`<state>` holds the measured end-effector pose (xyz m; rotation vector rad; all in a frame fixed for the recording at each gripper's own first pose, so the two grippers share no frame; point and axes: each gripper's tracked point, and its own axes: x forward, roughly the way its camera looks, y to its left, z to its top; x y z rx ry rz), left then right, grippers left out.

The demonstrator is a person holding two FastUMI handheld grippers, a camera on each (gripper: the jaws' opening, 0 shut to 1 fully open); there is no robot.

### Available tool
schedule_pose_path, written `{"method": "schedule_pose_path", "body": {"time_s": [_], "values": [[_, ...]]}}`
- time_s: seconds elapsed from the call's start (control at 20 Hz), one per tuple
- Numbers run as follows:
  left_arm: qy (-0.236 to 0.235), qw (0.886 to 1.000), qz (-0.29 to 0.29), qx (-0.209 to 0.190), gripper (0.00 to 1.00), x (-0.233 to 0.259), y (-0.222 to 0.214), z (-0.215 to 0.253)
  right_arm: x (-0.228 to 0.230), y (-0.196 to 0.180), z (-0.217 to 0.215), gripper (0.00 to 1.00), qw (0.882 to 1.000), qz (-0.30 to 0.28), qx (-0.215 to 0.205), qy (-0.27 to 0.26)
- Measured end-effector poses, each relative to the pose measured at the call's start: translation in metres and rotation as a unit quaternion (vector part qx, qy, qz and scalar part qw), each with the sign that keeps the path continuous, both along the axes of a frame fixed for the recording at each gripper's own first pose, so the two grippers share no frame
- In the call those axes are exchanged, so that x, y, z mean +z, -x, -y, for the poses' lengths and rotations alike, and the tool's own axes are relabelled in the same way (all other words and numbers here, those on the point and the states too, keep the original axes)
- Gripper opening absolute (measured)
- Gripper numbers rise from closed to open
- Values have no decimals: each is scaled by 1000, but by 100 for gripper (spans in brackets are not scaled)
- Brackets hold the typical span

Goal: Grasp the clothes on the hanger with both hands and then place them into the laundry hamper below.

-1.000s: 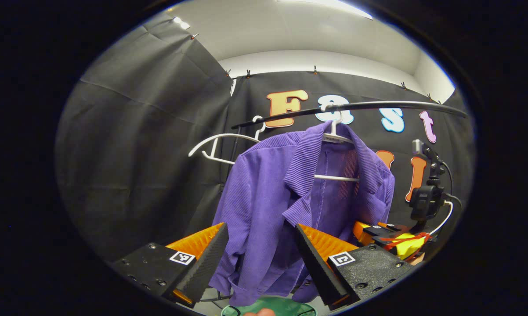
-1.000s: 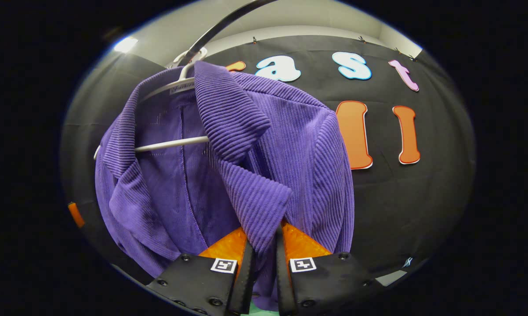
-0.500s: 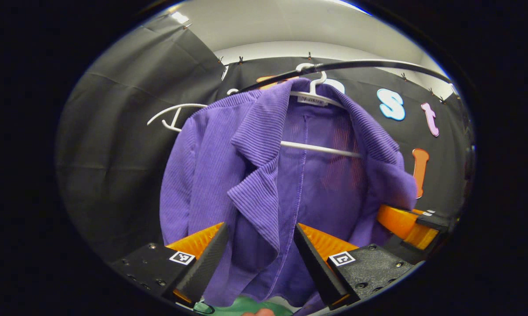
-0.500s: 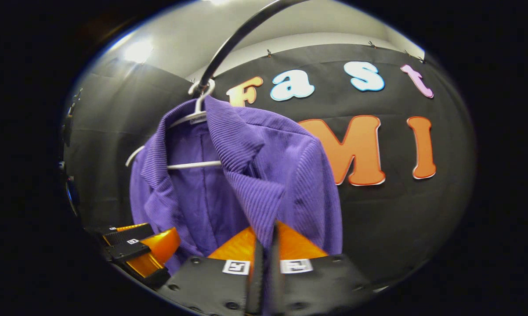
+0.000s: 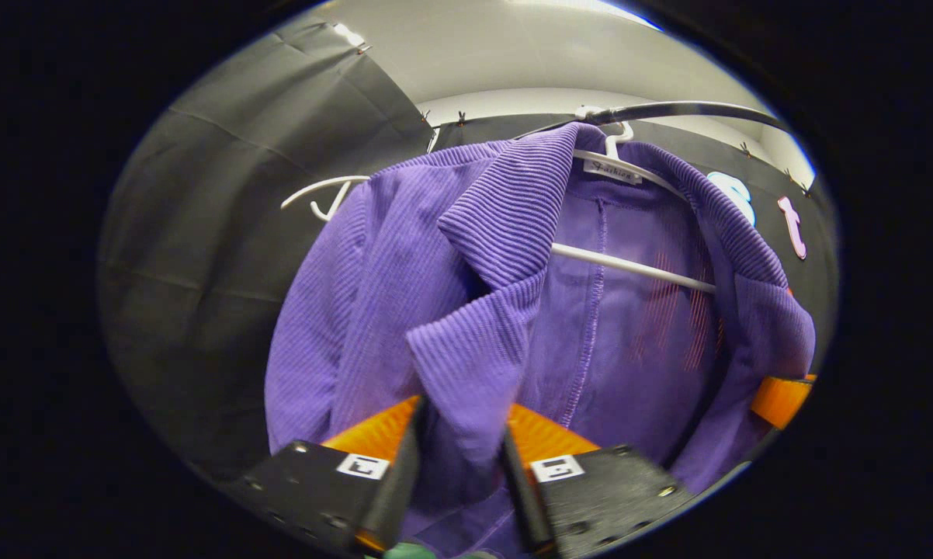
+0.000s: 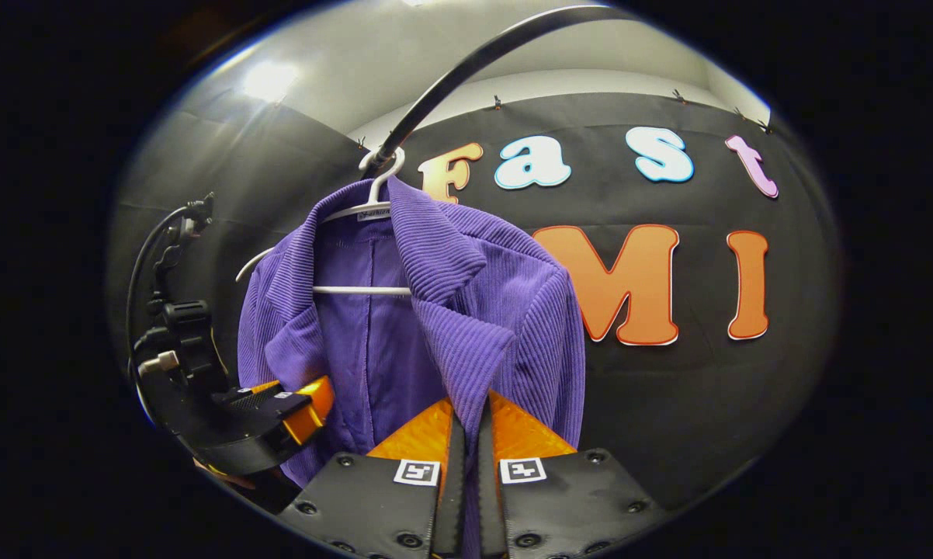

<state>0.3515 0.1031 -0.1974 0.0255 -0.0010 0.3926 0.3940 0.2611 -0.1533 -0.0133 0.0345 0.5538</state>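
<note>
A purple ribbed jacket [image 5: 404, 256] hangs open on a white hanger [image 5: 629, 266] from a black rail [image 5: 684, 111]. My left gripper [image 5: 460, 419] is shut on the lower point of one lapel, and the cloth fills the gap between its fingers. In the right gripper view the same jacket [image 6: 513, 310] hangs from the hanger [image 6: 358, 289]. There my right gripper [image 6: 470, 407] is shut on the other front edge. The left gripper [image 6: 296, 404] is seen pressed against the jacket's far front. A finger of the right gripper [image 5: 781, 400] pokes out by the jacket's side.
An empty white hanger [image 5: 323, 190] hangs on the rail behind the jacket. The rail [image 6: 466, 70] curves overhead. Black cloth walls close in behind and to the side. A sliver of something green [image 5: 404, 551] shows at the bottom edge under the jacket.
My left gripper moved in to the jacket and closed its fingers on the lapel. My right gripper kept its hold and drew back a little, so the jacket looks farther off.
</note>
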Motion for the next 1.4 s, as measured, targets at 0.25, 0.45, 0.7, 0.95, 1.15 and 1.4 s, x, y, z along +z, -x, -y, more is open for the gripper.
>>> {"method": "schedule_pose_path", "body": {"time_s": [0.25,0.45,0.7,0.95,1.15,1.4], "values": [[-31,998,-28,-36,2,6,13,2,5,-1,6,8,999,12,-29,-9],[-82,997,-4,-7,0,34,40,-18,13,1,17,13,997,39,-64,-20],[-129,989,57,54,0,98,67,-58,37,-5,52,2,987,72,-141,-40],[-137,982,113,65,2,168,66,-89,58,-18,80,8,974,100,-199,-37],[-159,974,145,72,2,221,53,-114,85,-40,94,8,957,150,-246,-37],[-158,971,168,64,2,257,25,-131,111,-67,97,8,942,190,-274,-40]]}}
